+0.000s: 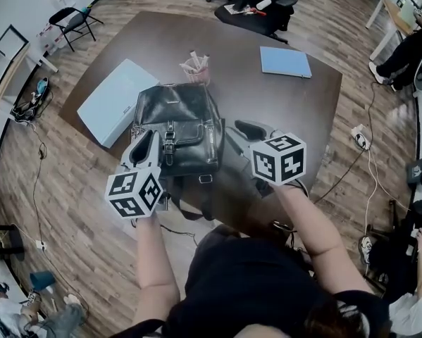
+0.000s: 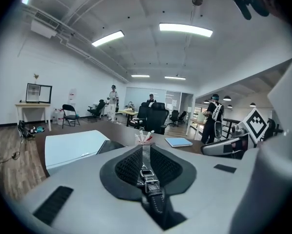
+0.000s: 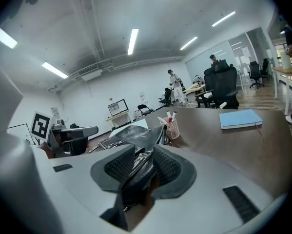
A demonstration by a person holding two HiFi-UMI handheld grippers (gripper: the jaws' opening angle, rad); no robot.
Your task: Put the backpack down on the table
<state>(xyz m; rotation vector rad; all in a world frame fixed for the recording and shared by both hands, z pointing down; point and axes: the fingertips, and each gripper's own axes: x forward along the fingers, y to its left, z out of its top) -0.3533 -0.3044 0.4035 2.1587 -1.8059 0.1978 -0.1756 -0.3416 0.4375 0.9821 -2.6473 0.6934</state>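
Note:
A black leather backpack [image 1: 174, 127] with metal buckles sits over the near part of the brown table [image 1: 281, 104]; I cannot tell whether its weight rests on the table. My left gripper [image 1: 149, 142] is at its lower left corner, shut on a black strap with a metal buckle [image 2: 149, 182]. My right gripper [image 1: 243, 128] is at the bag's right side, shut on a black leather strap [image 3: 136, 172]. The bag's body [image 3: 128, 133] shows beyond the right jaws. Loose straps [image 1: 196, 213] hang past the table's near edge.
A white box [image 1: 115, 101] lies left of the bag and a pen cup [image 1: 196, 67] stands just behind it. A blue notebook [image 1: 285, 61] lies at the far right. An office chair [image 1: 263, 5] stands beyond the table, and people stand in the room.

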